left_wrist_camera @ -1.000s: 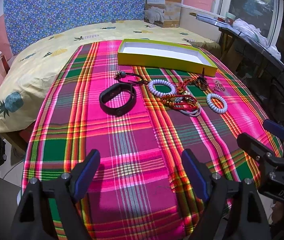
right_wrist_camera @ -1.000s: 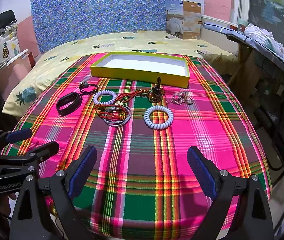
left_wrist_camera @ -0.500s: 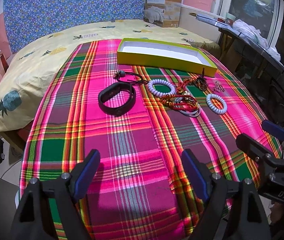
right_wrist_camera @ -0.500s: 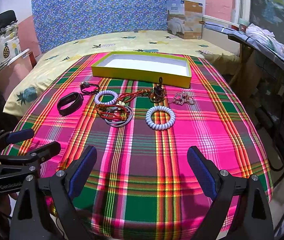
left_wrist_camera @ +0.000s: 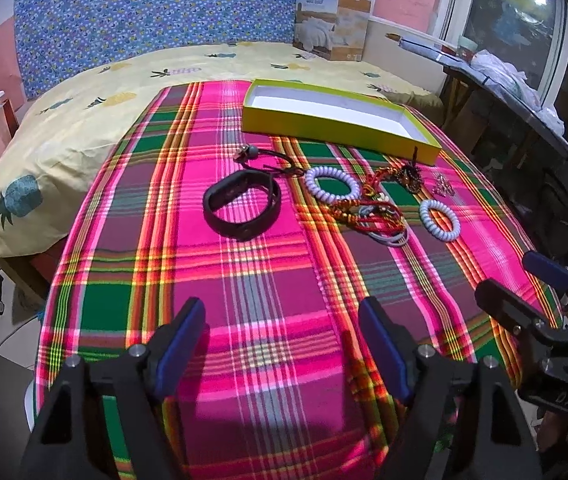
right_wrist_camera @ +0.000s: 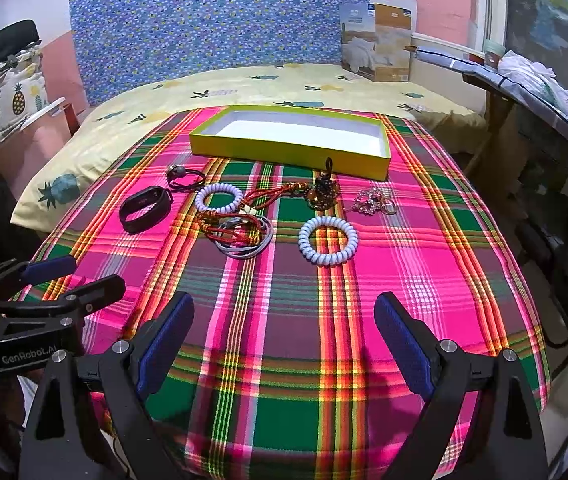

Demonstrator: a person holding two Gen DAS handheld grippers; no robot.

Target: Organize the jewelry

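Jewelry lies on a plaid cloth (left_wrist_camera: 251, 280) in front of an empty yellow-green box (left_wrist_camera: 336, 120) (right_wrist_camera: 284, 148). There is a black band (left_wrist_camera: 241, 208) (right_wrist_camera: 143, 208), a dark cord bracelet (left_wrist_camera: 259, 158), two white coil rings (left_wrist_camera: 332, 188) (right_wrist_camera: 328, 240), a tangle of red cords and grey bangles (left_wrist_camera: 376, 220) (right_wrist_camera: 239, 228), a beaded charm (right_wrist_camera: 324, 196) and a silver chain (right_wrist_camera: 376, 204). My left gripper (left_wrist_camera: 284, 344) is open and empty, short of the black band. My right gripper (right_wrist_camera: 284, 340) is open and empty, short of the nearer coil ring.
The cloth covers a bed with a pineapple-print sheet (left_wrist_camera: 83, 120). A cardboard box (right_wrist_camera: 380, 48) stands at the back against the wall. A dark cluttered shelf (right_wrist_camera: 544, 92) runs along the right side. Each gripper shows at the edge of the other's view.
Both grippers have edged slightly forward and up over the cloth. The jewelry and box have not moved. Both stay open.
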